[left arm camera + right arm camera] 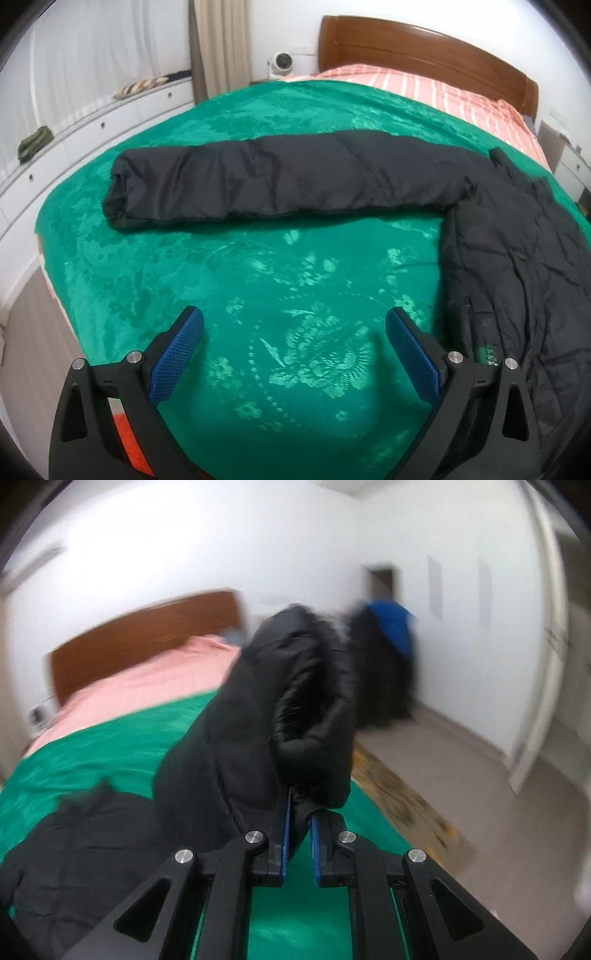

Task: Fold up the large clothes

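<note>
A black puffer jacket [517,251] lies on a green bedspread [258,295]. One sleeve [277,181] stretches out to the left across the bed. My left gripper [294,321] is open and empty, low over the bedspread, just left of the jacket's body. In the right wrist view my right gripper [298,812] is shut on the jacket's other sleeve [295,701] and holds it lifted above the bed, with the cuff pointing up. The rest of the jacket [92,842] lies at lower left.
A wooden headboard [424,48] and pink striped bedding [443,92] are at the bed's far end. White drawers [92,122] run along the left. In the right wrist view, a dark and blue pile [388,657] stands by the wall, and a rug [399,794] lies on the floor.
</note>
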`<move>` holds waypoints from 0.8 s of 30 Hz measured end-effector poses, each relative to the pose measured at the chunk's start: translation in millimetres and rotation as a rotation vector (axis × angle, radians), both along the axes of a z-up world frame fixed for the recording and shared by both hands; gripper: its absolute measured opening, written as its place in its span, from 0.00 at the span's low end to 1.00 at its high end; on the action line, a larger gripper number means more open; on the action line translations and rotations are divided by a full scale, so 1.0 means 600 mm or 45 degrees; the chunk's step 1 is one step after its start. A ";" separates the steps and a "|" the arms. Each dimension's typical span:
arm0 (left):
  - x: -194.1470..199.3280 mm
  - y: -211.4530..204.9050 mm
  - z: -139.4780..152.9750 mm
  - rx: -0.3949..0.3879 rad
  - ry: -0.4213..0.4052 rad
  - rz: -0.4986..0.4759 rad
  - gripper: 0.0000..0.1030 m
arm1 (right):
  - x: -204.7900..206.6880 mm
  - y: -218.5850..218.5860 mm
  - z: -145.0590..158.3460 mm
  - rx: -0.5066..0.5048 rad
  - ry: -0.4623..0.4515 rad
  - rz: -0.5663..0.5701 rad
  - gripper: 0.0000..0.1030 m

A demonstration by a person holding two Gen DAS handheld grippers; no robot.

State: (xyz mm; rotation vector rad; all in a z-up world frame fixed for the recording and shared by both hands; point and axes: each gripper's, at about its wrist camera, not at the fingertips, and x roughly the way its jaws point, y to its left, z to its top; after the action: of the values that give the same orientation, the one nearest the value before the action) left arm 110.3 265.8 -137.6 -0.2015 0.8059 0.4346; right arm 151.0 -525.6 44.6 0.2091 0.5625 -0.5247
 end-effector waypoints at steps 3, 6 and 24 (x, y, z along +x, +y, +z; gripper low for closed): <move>0.003 -0.008 0.011 -0.020 0.019 -0.041 0.96 | -0.032 -0.083 -0.100 0.154 0.131 -0.130 0.09; -0.002 -0.016 0.039 -0.050 0.015 -0.105 0.96 | -0.047 -0.116 -0.186 0.333 0.237 -0.172 0.13; -0.035 -0.129 0.005 -0.311 0.105 -0.464 0.96 | -0.176 0.319 -0.266 0.607 0.164 0.684 0.95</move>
State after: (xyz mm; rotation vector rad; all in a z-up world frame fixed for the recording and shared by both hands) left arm 89.5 188.1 -134.6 -0.2582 0.9550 0.0002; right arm 45.6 -334.1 -114.7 0.4610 0.8322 0.1267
